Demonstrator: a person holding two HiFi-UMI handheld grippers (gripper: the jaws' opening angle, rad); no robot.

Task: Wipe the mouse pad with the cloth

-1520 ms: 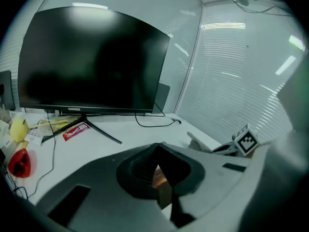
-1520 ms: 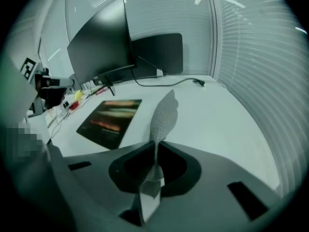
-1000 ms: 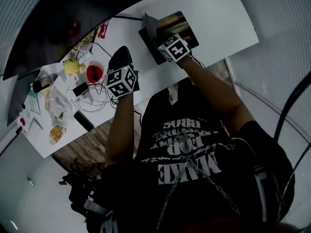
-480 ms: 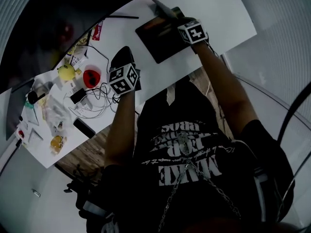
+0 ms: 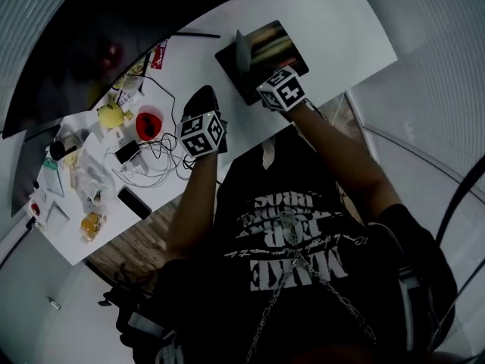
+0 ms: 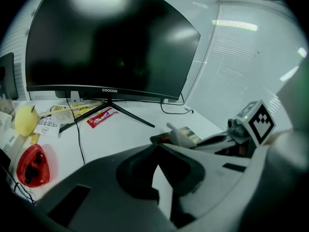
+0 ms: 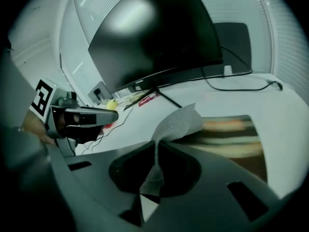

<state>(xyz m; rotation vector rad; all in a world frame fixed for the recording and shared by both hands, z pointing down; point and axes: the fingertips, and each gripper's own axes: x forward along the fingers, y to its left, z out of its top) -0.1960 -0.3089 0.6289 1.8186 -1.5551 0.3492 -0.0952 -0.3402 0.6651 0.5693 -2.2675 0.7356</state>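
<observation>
The mouse pad (image 5: 276, 40) lies flat on the right part of the white desk (image 5: 337, 21), in front of the monitor (image 6: 111, 42). The grey cloth (image 7: 179, 121) stands over the pad's left end; whether it touches the pad cannot be told. The right hand-held gripper (image 7: 157, 144) is clamped on the cloth's lower end, the rest fanning out past its tips. The left hand-held gripper (image 6: 157, 145) hangs over bare desk left of the pad, its jaws together with nothing between them. Farther left are cables (image 5: 155, 154), a red case (image 6: 33, 164) and a yellow ball (image 6: 25, 120).
</observation>
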